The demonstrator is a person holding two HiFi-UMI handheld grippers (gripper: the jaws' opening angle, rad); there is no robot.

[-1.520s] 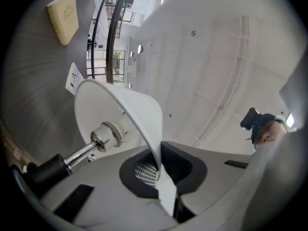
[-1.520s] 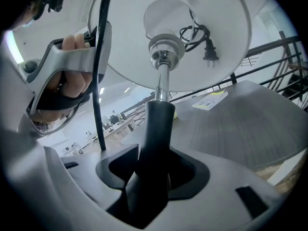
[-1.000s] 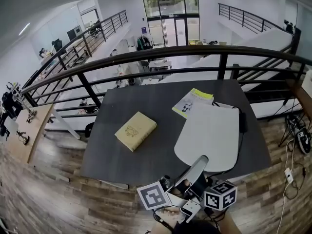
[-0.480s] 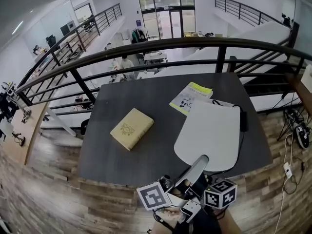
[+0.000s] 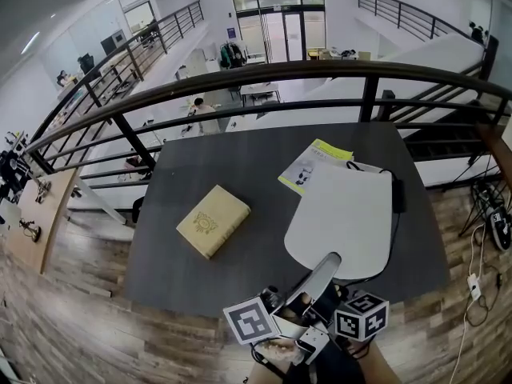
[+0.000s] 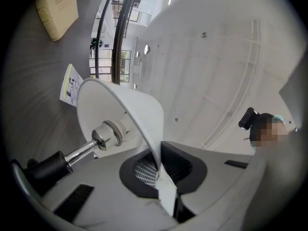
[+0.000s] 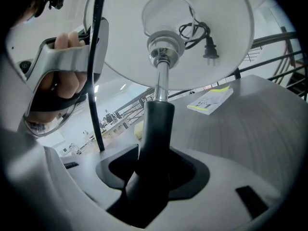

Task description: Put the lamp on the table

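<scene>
While right tongs (image 7: 153, 174) clasp it, lamp (image 5: 344, 218) tilts

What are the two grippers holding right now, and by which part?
Both hold the lamp. The left gripper is shut on the rim of its white shade; the right gripper is clamped around its black stem.

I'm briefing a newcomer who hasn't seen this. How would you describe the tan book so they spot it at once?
Find the dark table beside the curved railing. On its left half lies the tan book, closed and alone. Unlike the thin yellow-edged booklet farther right, it is thick and beige.
</scene>
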